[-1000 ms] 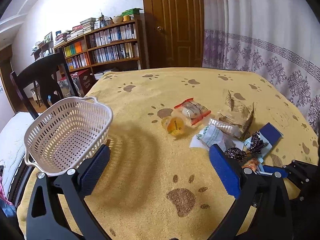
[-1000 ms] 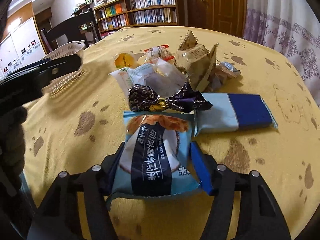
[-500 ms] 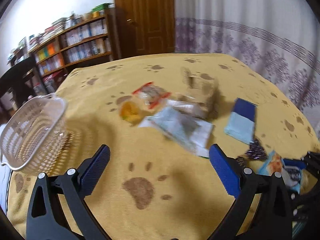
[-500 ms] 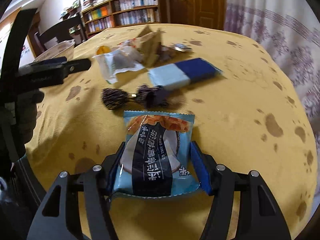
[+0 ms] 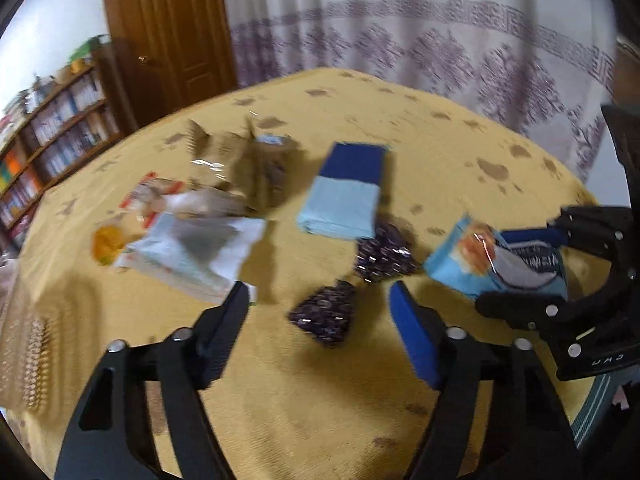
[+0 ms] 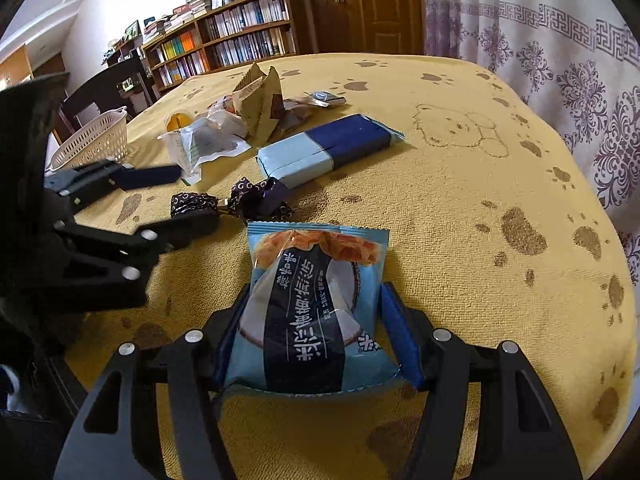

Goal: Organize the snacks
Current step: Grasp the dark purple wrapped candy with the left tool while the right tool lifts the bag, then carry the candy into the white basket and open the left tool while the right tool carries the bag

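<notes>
Snacks lie scattered on the yellow paw-print tabletop [image 6: 460,184], and 1 of them, a light-blue snack packet [image 6: 316,308], is already pinched by its sides between the pads of the right tongs [image 6: 316,332], held just above the cloth near the front edge. The left tongs [image 5: 320,332] are spread wide and empty, hovering over a dark purple twist-wrapped candy [image 5: 324,316] that sits just beside the blue-and-pale-blue wafer bar [image 6: 324,148]. Farther back are a white pouch [image 6: 204,144], a brown paper-wrapped snack [image 6: 260,100], and a small orange jelly cup [image 6: 178,120]. The white perforated basket [image 6: 92,140] stands well apart at the far left edge of the tabletop, near a dark chair, and looks empty from this angle. The step in hand seems to be collecting: 1 item secured on the right, a 2nd being lined up on the left. Next, the left tongs would need to drop around the candy's narrow middle and close gently, since the wrapper is slippery and crinkly. Then both loads must travel left to the basket and be released inside its rim.
</notes>
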### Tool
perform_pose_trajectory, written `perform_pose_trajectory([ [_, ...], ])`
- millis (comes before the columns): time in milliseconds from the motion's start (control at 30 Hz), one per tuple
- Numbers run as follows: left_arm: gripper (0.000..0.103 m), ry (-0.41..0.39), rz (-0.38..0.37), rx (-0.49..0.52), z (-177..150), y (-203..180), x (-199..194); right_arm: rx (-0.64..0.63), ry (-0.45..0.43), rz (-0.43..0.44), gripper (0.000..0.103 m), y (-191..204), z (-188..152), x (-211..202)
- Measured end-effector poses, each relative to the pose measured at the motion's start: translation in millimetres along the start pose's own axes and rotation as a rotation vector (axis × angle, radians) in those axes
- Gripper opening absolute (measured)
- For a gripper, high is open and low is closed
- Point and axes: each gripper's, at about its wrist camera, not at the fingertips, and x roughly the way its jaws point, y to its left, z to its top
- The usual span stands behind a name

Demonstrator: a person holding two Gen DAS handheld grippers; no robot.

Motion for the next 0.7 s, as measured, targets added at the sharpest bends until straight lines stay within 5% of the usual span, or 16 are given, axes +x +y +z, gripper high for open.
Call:
perform_pose_trajectory([
  [300,0.034,0.043,-0.050,-0.076,-3.4,12.9,15.0,-0.003,-0.004,-0.002,0.063,1.5,-1.3,-0.3],
  [700,0.034,-0.042,0.013,-0.145,-5.6,26.1,-21.1,0.009,-0.009,0.005,0.063,4.3,-0.6,-2.5],
])
